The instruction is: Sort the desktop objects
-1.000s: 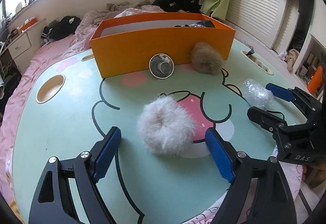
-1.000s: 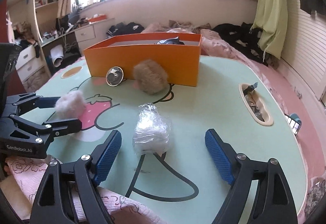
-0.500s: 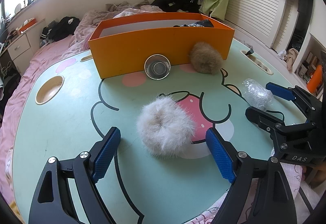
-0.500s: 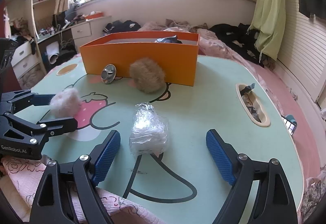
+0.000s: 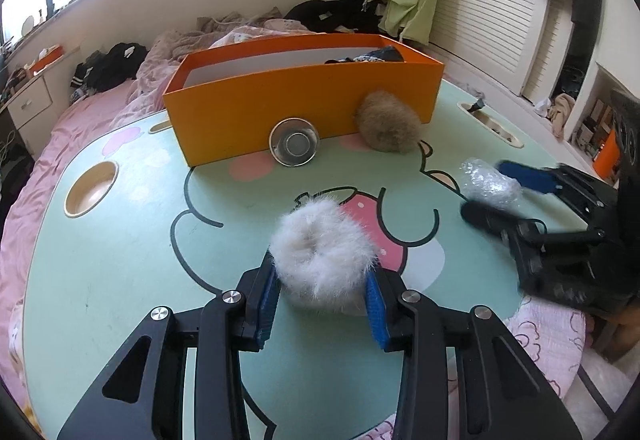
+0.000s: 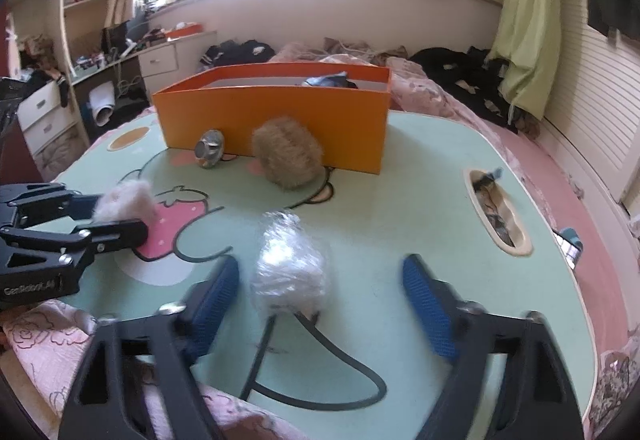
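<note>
My left gripper (image 5: 322, 300) is shut on a white fluffy ball (image 5: 322, 252) that rests on the green cartoon table (image 5: 120, 260); it also shows in the right wrist view (image 6: 126, 202). My right gripper (image 6: 320, 300) is open around a clear plastic-wrapped bundle (image 6: 290, 266), which also shows in the left wrist view (image 5: 490, 186). The bundle sits nearer the left finger. An orange box (image 5: 304, 96) stands at the far side with dark items inside. A brown fluffy ball (image 5: 388, 126) and a small steel bowl (image 5: 294, 146) lie against its front wall.
The table has a round cup recess (image 5: 91, 189) at the left and an oval slot (image 6: 498, 210) with small items at the right. Pink bedding (image 5: 36, 176) surrounds the table. A drawer unit (image 6: 44, 120) stands far left.
My left gripper has closed its fingers onto the white fluffy ball. My right gripper has moved forward around the plastic bundle, still open.
</note>
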`<move>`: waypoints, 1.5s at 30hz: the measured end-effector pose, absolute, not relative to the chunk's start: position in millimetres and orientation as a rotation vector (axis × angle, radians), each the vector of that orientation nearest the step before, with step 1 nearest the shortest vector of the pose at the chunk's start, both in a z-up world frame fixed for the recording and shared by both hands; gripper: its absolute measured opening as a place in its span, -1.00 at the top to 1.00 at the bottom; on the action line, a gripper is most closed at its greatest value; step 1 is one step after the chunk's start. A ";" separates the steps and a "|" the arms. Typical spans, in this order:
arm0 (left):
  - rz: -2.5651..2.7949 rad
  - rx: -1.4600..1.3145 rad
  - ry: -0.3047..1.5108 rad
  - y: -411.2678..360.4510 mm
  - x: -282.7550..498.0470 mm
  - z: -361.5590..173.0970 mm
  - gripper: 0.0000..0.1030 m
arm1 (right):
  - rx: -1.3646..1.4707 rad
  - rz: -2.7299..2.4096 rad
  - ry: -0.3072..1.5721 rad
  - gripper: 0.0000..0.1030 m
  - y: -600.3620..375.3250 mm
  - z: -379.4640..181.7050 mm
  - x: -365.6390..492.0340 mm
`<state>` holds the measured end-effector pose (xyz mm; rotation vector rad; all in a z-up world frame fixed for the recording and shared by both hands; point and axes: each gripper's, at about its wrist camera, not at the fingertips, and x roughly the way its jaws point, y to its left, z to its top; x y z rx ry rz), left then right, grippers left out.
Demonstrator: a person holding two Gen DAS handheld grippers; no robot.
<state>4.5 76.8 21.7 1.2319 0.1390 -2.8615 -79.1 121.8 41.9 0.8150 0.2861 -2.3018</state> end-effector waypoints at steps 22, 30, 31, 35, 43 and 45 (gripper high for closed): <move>-2.911 1.031 0.206 43.3 -79.2 110.4 0.24 | 0.809 -2.232 0.128 0.39 66.3 133.9 -165.8; -2.801 1.200 0.366 19.5 -126.9 74.1 0.08 | 0.961 -2.239 0.034 -0.17 54.5 108.3 -208.7; -2.804 1.194 0.379 19.0 -124.1 72.2 0.01 | 0.953 -2.236 0.015 -0.21 57.9 108.0 -207.7; -2.844 1.089 0.353 21.8 -96.2 77.7 -0.34 | 0.892 -2.266 -0.022 -0.44 76.0 111.2 -189.8; -2.897 1.160 0.212 49.8 -30.4 72.3 -0.47 | 0.895 -2.257 0.122 -0.70 101.3 103.2 -124.5; -2.899 1.225 0.219 56.8 -19.0 57.6 -0.47 | 0.940 -2.243 0.177 -0.70 104.4 86.9 -109.1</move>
